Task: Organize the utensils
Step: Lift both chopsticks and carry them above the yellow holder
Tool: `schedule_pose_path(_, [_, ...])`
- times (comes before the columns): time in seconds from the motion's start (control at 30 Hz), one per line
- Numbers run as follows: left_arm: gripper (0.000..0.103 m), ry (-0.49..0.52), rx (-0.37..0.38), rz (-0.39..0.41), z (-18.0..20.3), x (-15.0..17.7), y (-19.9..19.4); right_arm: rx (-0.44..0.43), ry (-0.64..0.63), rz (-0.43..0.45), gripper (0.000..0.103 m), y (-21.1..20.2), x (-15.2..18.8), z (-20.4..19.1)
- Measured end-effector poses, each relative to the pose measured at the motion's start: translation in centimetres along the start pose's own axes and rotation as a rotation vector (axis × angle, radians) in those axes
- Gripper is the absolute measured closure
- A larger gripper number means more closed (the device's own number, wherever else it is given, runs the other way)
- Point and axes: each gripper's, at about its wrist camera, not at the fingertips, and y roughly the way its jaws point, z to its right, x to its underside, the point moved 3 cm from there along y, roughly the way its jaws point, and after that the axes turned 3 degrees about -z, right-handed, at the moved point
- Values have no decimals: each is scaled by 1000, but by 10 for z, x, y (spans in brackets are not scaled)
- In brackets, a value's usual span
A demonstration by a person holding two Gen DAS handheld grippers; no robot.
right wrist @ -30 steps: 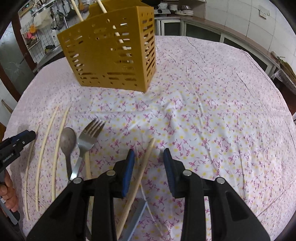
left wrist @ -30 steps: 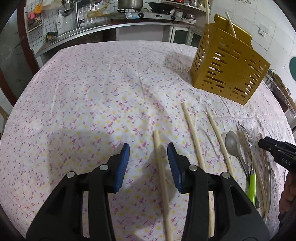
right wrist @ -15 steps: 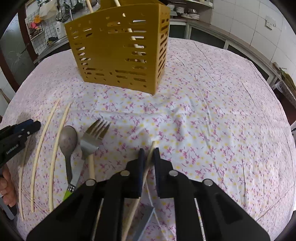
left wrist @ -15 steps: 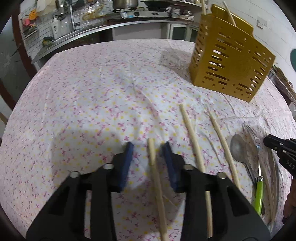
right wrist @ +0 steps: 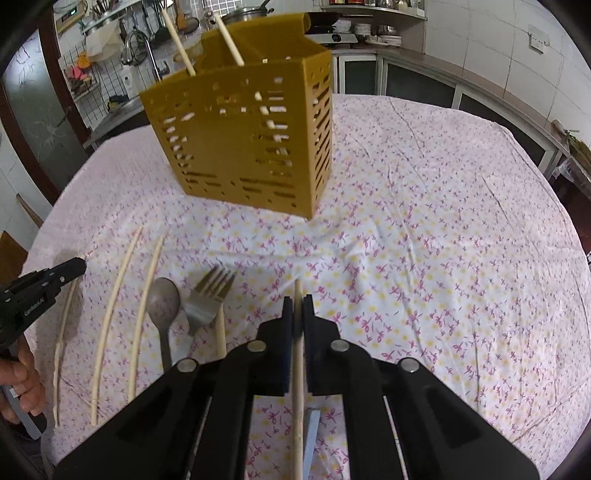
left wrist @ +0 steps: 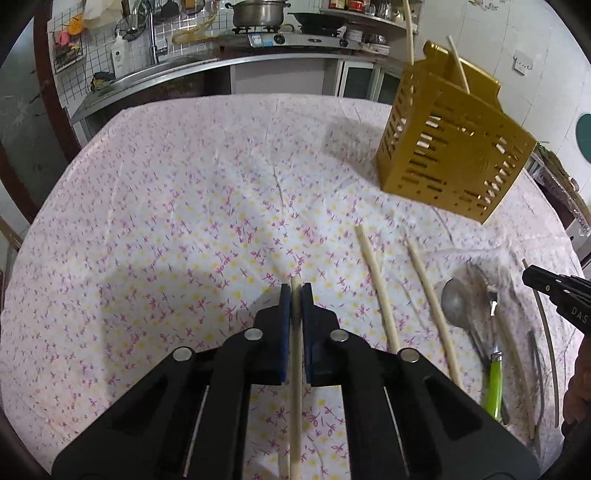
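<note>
A floral cloth (left wrist: 184, 206) covers the desk; behind it a steel counter (left wrist: 207, 68) (pot (left wrist: 258, 13) on a stove) meets white tiled walls (right wrist: 480, 33).

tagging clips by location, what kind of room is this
Most likely a home kitchen: a steel pot sits on a gas stove at the back, a sink tap stands over the counter, and a table with a floral cloth holds utensils.
</note>
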Motion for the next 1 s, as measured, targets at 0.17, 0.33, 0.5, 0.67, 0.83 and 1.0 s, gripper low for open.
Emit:
schedule_pose_path(0.17, [99,-7,8,12,1,-1,-12,-12,6,14,97,-7,-2,2])
schedule_pose_path(0.33, [99,5,7,26,-1,0,-24,-21,3,25,97,-13,-1,4])
schedule_pose_path(0.5, [99,3,12,44,-2,-1,-32,-33,3,35,97,-16,-4,2])
schedule_pose_path(0.67, [99,-2,15,64,-3,-9,-40,-47,12,53,97,-25,-10,9])
schedule_pose_path(0.83, [99,-3,23,87,-1,-16,-48,-48,23,78,97,-33,-15,15])
schedule_pose_path(1.0, [99,-2,33,105,1,-19,-54,-58,29,116,97,-47,-22,18])
